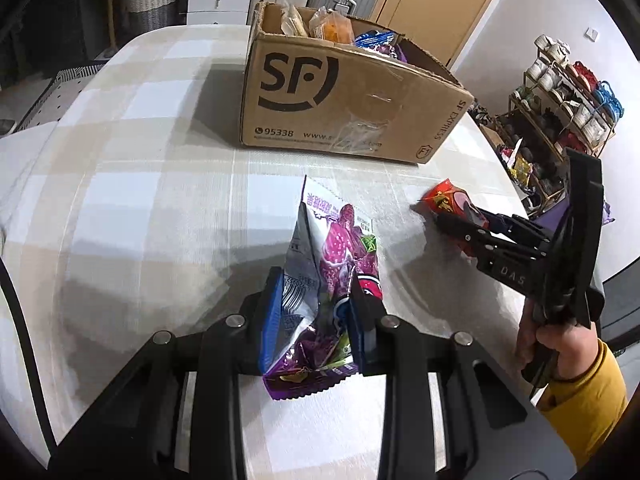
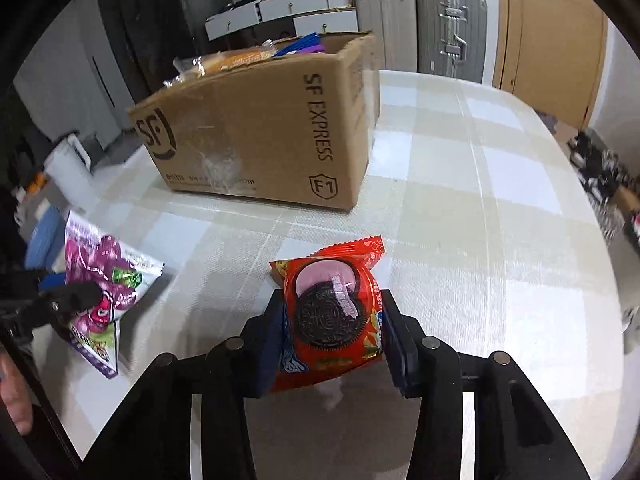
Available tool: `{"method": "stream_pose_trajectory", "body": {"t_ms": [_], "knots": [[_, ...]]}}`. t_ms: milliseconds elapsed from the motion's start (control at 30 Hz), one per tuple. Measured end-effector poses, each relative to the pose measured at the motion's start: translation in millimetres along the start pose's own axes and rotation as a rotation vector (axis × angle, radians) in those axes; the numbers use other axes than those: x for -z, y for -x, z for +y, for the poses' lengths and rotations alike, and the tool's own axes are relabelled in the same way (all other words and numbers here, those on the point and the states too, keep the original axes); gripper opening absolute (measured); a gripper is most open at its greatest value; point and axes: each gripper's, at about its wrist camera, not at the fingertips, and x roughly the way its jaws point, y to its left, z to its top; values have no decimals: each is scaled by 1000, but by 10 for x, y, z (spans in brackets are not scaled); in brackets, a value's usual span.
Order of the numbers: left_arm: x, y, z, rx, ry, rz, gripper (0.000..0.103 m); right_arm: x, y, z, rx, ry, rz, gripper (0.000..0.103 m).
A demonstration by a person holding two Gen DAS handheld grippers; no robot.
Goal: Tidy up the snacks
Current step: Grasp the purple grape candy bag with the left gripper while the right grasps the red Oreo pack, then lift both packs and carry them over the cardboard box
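Observation:
My left gripper (image 1: 316, 300) is shut on a purple snack bag (image 1: 332, 256), held upright just above the checked tablecloth; it also shows in the right wrist view (image 2: 102, 280). My right gripper (image 2: 332, 320) is shut on a red Oreo packet (image 2: 332, 312), which also shows in the left wrist view (image 1: 448, 200) to the right of the purple bag. A brown SF Express cardboard box (image 1: 340, 96) stands open on the table beyond both grippers, holding several snack packets; the right wrist view shows it too (image 2: 260, 136).
The table (image 2: 480, 208) has a checked beige and white cloth. Suitcases (image 2: 452, 20) and white drawers stand behind it. A shelf of yarn balls (image 1: 568, 92) stands off the table's right side.

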Motion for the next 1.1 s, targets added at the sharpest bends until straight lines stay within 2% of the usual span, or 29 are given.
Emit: {"method": "stream_pose_trajectory", "body": {"t_ms": [300,600,900,1100], "knots": [[180,270,-14,48,39,-51,26,177,270,-15,-113,-115,-29,45],[313,569,-137,55,-2,-116,26,318,826,365,-259,-141,-131,45],[323,857,-127,48,-8,-178,26,417,1139,581,-310,-146,-205,45],[189,1268,-233,69,-36,-307,26,251,1349,622,-303,-151,-236,45]]}}
